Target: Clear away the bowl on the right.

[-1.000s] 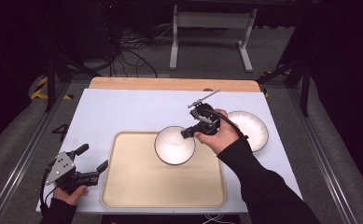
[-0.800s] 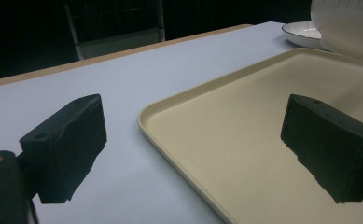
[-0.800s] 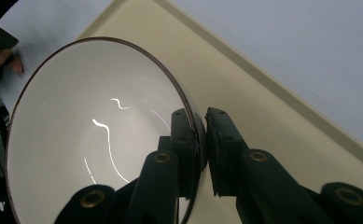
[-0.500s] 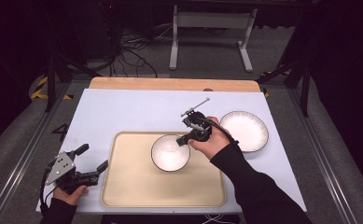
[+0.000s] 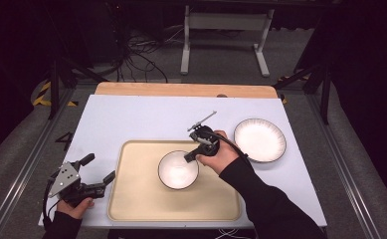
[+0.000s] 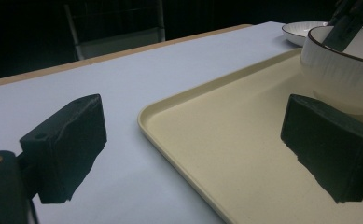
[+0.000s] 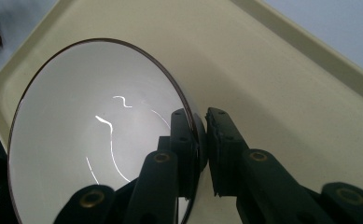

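Observation:
A white bowl (image 5: 177, 169) with a dark rim sits over the cream tray (image 5: 131, 199). My right gripper (image 5: 190, 157) is shut on its right rim. In the right gripper view the jaws pinch the bowl (image 7: 100, 135) wall, one inside and one outside, at the gripper tips (image 7: 200, 135). My left gripper (image 5: 101, 169) stands open near the table's front left corner, just left of the tray, holding nothing. Its view shows the bowl (image 6: 342, 70) over the tray (image 6: 244, 154) ahead and to the right. A white plate (image 5: 259, 139) lies on the table right of the tray.
The white tabletop (image 5: 146, 119) has a wooden strip (image 5: 181, 89) along its far edge. A metal stand (image 5: 221, 35) and cables (image 5: 131, 59) lie on the floor beyond. The plate's edge (image 6: 300, 29) shows far right in the left gripper view.
My right gripper has carried the bowl left and toward me, from near the tray's far edge to over the tray's middle. The left gripper has stayed put.

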A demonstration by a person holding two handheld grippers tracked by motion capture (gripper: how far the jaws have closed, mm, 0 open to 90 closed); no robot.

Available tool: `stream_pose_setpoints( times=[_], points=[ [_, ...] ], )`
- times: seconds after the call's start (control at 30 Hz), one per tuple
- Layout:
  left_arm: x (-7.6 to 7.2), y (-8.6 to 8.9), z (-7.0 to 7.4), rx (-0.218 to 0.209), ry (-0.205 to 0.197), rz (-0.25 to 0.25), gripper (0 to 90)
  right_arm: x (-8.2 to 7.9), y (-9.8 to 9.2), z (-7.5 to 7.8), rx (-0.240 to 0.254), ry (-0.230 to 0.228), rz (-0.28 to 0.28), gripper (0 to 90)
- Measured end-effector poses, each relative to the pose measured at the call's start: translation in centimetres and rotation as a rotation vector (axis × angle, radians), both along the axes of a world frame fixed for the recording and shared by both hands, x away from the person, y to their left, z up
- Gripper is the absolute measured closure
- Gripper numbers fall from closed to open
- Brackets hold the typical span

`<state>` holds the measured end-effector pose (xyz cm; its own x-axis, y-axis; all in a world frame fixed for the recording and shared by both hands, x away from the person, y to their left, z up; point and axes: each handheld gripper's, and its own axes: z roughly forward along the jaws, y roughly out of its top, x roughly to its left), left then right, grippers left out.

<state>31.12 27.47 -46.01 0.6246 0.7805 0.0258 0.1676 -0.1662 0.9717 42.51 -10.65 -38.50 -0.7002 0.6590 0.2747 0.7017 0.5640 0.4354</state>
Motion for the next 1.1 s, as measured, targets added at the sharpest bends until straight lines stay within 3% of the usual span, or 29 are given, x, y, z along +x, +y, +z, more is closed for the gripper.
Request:
stream_pose_setpoints(
  times=[0.67,0.9,1.1],
  points=[
    [0.0,0.0,0.0,0.0,0.0,0.0,7.6,0.0,0.8,-1.6,0.009,0.036,0.017,81.1],
    [0.0,0.0,0.0,-0.002,0.001,0.001,7.6,0.0,0.9,-1.7,-0.017,0.009,0.029,81.8],
    [0.0,0.0,0.0,-0.002,0.001,0.001,7.6,0.0,0.8,-1.8,-0.015,0.015,0.028,80.6]
  ],
)
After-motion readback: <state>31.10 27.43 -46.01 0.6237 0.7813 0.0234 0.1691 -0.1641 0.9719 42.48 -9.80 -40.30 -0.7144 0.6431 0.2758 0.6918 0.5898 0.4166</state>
